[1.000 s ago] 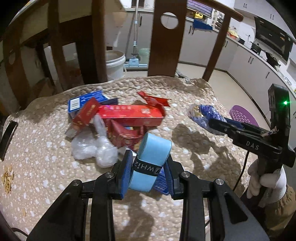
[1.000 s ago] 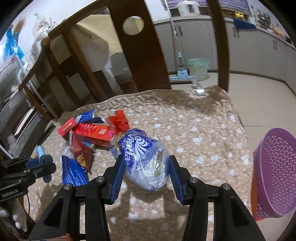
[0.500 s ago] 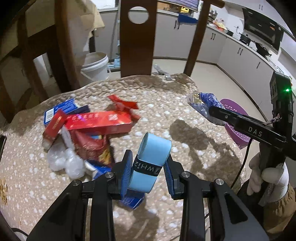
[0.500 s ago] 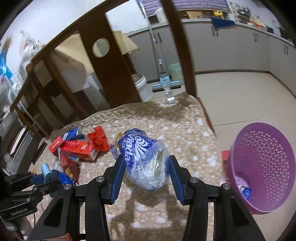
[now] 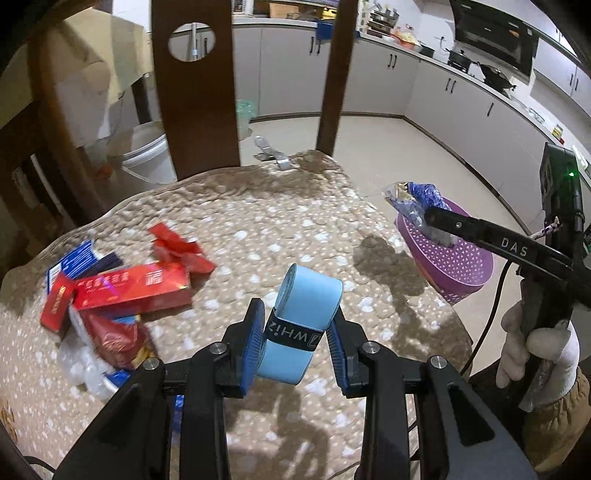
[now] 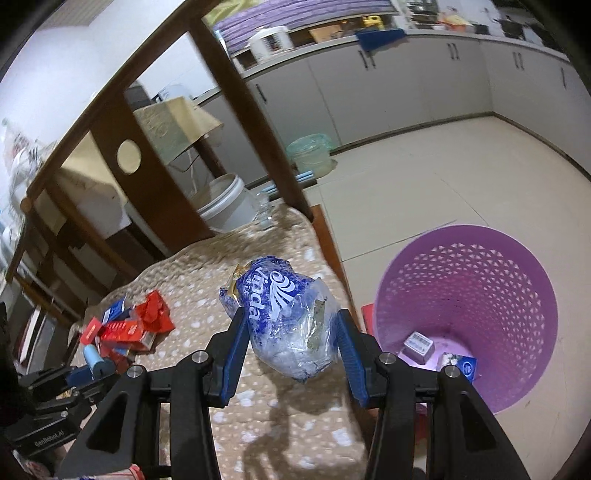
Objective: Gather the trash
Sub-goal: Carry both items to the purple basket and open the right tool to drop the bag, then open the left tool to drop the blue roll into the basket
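Purple latticed basket (image 6: 476, 291), light-blue roll (image 5: 304, 321)

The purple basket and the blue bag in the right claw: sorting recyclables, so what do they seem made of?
Purple basket: apparently rigid moulded plastic, with a lattice of cut-out holes and a smooth rim. Blue bag: thin glossy plastic film, crinkled, partly see-through, printed white.

The room was a kitchen with a pale tiled floor (image 6: 424, 177) and a run of grey cabinets (image 5: 369, 85) under a cluttered counter (image 5: 402, 37). A range hood (image 5: 495, 27) hung over pans at the right. A dark wooden chair back (image 5: 195, 88) with a round cutout stood at the far edge of a beige quilted pad (image 5: 280, 229). Behind it stood a white bucket (image 6: 225, 206) and a green bin (image 6: 310, 153). Lighting was even.
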Available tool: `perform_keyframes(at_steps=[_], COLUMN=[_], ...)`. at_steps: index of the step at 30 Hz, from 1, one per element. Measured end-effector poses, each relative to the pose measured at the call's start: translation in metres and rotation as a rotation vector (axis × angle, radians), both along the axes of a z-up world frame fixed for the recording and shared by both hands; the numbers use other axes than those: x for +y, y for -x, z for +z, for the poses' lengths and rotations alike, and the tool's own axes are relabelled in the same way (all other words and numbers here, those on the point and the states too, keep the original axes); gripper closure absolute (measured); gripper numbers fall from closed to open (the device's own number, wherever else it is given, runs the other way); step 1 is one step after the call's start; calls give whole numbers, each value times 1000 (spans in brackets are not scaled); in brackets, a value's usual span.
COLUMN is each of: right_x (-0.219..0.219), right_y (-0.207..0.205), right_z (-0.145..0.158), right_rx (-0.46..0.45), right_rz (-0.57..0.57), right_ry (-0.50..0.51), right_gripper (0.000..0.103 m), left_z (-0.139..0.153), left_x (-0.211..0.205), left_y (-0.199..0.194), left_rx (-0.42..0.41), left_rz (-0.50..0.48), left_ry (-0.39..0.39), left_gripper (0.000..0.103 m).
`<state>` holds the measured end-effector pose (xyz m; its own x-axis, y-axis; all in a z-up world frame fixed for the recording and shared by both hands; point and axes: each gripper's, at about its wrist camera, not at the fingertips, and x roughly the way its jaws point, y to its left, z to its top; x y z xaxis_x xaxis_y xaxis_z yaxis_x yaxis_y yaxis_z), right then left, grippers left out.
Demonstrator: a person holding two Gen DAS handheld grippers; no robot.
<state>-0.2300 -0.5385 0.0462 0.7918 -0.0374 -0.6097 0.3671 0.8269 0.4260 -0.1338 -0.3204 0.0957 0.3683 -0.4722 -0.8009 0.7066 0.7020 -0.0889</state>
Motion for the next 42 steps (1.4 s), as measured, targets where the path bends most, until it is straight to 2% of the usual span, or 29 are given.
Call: perform_keyframes(at_steps=[9, 24, 36, 37, 39, 41, 42], right_x=[-38, -108, -143, -145, -149, -149, -148], right_y=[24, 74, 98, 98, 99, 98, 97], right_z=[-5, -22, -43, -45, -46, -45, -45], right_rx=[-4, -28, -13, -9, -6, -3, -2], right_rz=[-101, -290, -400, -404, -406, -407, -404], right_ry=[-37, -182, -267, -272, -279, -274, -269], right_gripper=[52, 51, 50, 50, 49, 44, 43], left_z=[5, 9, -14, -15, -17, -17, -17], left_x=[-40, -146, -227, -231, -235, -234, -233], left_y=[-2, 14, 17, 16, 14, 14, 14], left_rx=[20, 44, 136, 145, 157, 154, 154], left_rz=[-57, -205, -270, -272, -269, -259, -257], left_ry=[7, 3, 6, 13, 20, 33, 34], left_gripper=[71, 71, 71, 70, 52, 45, 44])
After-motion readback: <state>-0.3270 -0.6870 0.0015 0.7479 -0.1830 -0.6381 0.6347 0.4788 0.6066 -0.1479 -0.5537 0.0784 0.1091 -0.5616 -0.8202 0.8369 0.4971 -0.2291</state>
